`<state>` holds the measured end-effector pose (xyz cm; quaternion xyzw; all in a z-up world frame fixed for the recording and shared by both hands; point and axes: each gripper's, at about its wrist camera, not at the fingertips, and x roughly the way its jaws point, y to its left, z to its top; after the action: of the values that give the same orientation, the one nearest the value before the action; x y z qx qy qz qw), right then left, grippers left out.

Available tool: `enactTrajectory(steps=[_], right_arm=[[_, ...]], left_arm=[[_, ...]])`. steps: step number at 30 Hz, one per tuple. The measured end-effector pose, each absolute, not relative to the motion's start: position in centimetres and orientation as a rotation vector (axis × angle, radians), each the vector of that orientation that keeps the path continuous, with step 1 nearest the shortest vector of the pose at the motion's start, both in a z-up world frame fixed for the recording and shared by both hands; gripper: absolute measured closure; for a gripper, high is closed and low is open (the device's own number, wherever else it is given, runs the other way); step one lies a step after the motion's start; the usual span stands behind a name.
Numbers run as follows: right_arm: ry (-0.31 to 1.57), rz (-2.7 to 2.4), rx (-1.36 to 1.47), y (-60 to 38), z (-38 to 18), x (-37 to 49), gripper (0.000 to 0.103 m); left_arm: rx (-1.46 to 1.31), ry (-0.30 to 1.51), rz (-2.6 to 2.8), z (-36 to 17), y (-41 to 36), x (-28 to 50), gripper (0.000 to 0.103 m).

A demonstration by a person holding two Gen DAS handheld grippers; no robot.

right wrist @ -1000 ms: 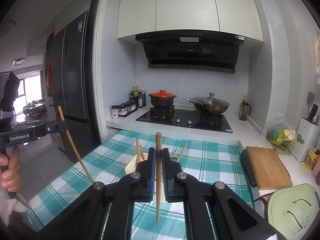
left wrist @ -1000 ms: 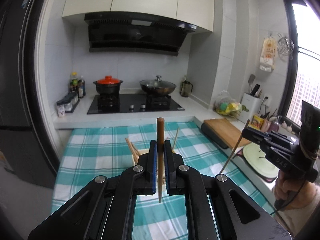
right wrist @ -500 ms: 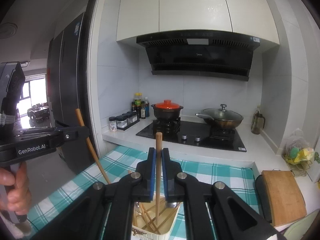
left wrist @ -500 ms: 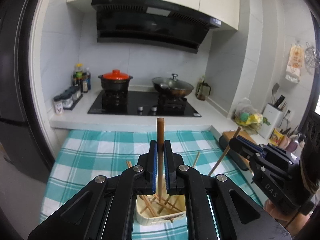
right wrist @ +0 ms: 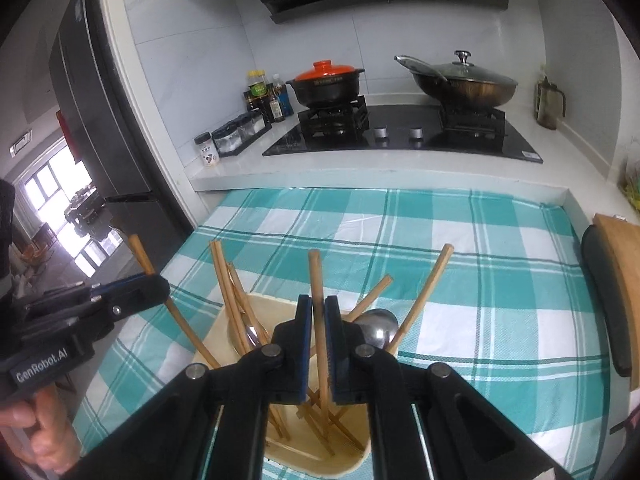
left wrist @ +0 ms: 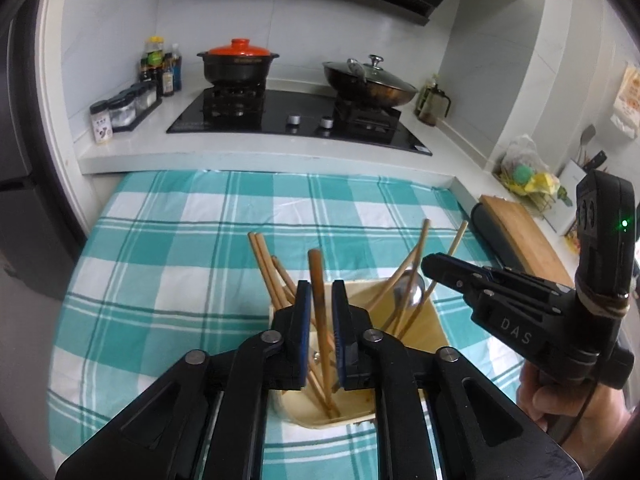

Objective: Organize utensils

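Observation:
A cream utensil holder stands on the checked cloth with several wooden chopsticks and a metal spoon in it. My left gripper is right above the holder, jaws slightly apart around a brown chopstick whose lower end reaches the holder's bottom. My right gripper is over the holder too, jaws close around another chopstick that stands inside. Each gripper shows in the other's view: right, left.
A teal checked cloth covers the table. Behind it is a counter with a black hob, an orange-lidded pot, a lidded wok and spice jars. A cutting board lies at the right.
Both grippers have dropped from high above the table to the holder. The two chopsticks now stand inside it, and the left jaws have parted a little.

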<state>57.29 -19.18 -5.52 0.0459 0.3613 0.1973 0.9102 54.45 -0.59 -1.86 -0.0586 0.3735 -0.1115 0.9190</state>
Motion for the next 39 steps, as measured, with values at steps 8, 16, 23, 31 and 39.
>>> enactTrajectory(steps=[8,16,23,31,39], right_arm=[[0.625,0.367,0.112,-20.3,-2.4,54.2,0.056],[0.449,0.282,0.025,-22.1,2.4,43.5,0.032],[0.404,0.265,-0.036,-21.8,3.8,34.4,0.018],[0.371,0.219,0.003,-22.7,3.1,27.2,0.000],[0.409,0.186,-0.037,-22.2,2.2,23.9,0.000]], left_arm=[[-0.015,0.609,-0.159,2.2,0.2,48.4,0.009],[0.105,0.443,0.006,5.3,-1.3,38.7,0.000],[0.123,0.400,0.048,5.9,-2.3,32.8,0.000],[0.136,0.457,0.072,4.9,-3.0,28.1,0.000],[0.047,0.505,0.029,4.2,-2.2,23.9,0.000]])
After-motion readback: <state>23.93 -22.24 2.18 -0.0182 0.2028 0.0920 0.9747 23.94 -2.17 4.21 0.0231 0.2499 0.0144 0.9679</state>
